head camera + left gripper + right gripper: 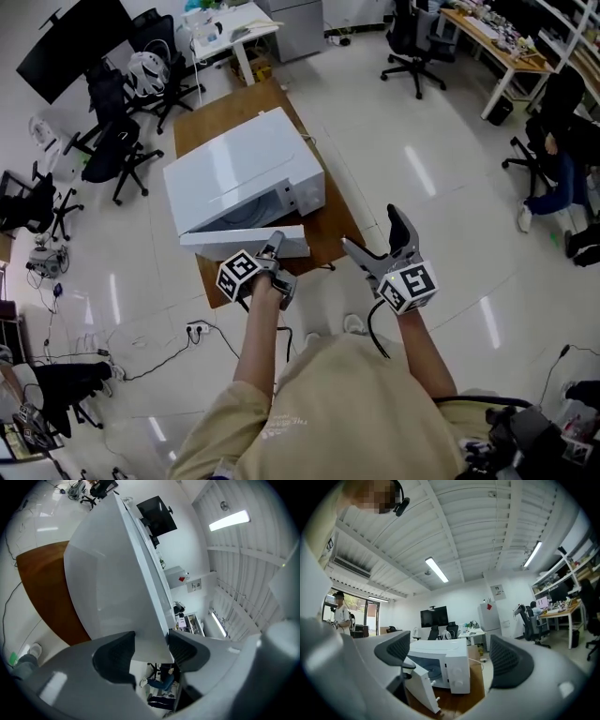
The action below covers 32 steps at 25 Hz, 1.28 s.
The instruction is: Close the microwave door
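The low brown wooden counter (pixel 214 120) carries the boxy white microwave (pixel 246 167); its flat white door (pixel 242 240) stands swung wide open toward the person, so the swing shut is left to do; the left gripper (pixel 273 251) clamps the door's free edge; the right gripper (pixel 371 229) hovers alongside, jaws spread, holding nothing.

Glossy microwave (pixel 239 169), wooden table (pixel 225 112)

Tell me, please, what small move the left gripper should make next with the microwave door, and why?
Probably swing the left gripper gently toward the microwave, carrying the microwave door shut. Its fingers clamp the door's free edge and the door stands wide open. The right gripper is open, holds nothing and is off to the side of the door.
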### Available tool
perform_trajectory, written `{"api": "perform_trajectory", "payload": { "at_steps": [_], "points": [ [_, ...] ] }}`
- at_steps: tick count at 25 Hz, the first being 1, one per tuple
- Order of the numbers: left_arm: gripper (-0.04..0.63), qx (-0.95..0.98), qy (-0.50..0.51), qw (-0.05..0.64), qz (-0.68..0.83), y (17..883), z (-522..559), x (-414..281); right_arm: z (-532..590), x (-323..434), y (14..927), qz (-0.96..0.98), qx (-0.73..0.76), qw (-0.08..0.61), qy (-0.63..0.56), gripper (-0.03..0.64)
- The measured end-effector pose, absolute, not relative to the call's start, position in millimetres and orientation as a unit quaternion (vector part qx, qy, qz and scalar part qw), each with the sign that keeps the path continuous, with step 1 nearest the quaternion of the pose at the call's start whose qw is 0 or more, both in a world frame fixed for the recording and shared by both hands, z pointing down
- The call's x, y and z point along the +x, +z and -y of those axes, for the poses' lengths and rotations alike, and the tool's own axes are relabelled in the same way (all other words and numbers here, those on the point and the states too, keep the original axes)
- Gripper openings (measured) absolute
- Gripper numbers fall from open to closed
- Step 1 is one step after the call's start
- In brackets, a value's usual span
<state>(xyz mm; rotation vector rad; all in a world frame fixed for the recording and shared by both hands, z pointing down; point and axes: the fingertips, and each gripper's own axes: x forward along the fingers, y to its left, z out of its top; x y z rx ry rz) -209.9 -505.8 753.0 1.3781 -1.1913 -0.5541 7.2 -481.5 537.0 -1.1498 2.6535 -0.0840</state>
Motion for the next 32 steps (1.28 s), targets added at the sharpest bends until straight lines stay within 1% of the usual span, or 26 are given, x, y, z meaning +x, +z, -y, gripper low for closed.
{"api": "perform_trajectory", "payload": {
  "at_steps": [9, 13, 19, 22, 24, 25, 26, 27, 30, 32],
  "points": [
    [0.229, 0.507, -0.280, 0.612, 0.539, 755, 596, -239, 482, 25, 537, -0.899, -0.423, 0.112, -0.033, 0.518],
    [0.233, 0.499, -0.281, 0.616, 0.541, 755, 600, -237, 482, 30, 544, -0.895, -0.430, 0.110, -0.038, 0.518],
    [0.236, 0.490, -0.277, 0.625, 0.540, 759, 607, -242, 474, 12, 545, -0.905, -0.409, 0.109, -0.040, 0.518],
    [0.232, 0.506, -0.281, 0.618, 0.531, 758, 608, -241, 470, 3, 544, -0.910, -0.398, 0.107, -0.040, 0.518],
    [0.220, 0.527, -0.272, 0.604, 0.532, 753, 602, -240, 466, -2, 540, -0.914, -0.390, 0.107, -0.040, 0.518],
    [0.211, 0.541, -0.259, 0.592, 0.538, 749, 595, -239, 464, -3, 539, -0.915, -0.388, 0.108, -0.040, 0.518],
    [0.187, 0.560, -0.245, 0.577, 0.542, 741, 584, -236, 462, -3, 538, -0.915, -0.386, 0.108, -0.041, 0.518],
    [0.183, 0.582, -0.236, 0.560, 0.540, 731, 573, -233, 461, -4, 537, -0.916, -0.384, 0.109, -0.041, 0.518],
    [0.186, 0.659, -0.264, 0.499, 0.496, 678, 530, -228, 461, -10, 529, -0.919, -0.376, 0.111, -0.038, 0.518],
    [0.189, 0.695, -0.274, 0.447, 0.492, 645, 498, -233, 462, -11, 521, -0.921, -0.372, 0.114, -0.035, 0.518]
  ]
}}
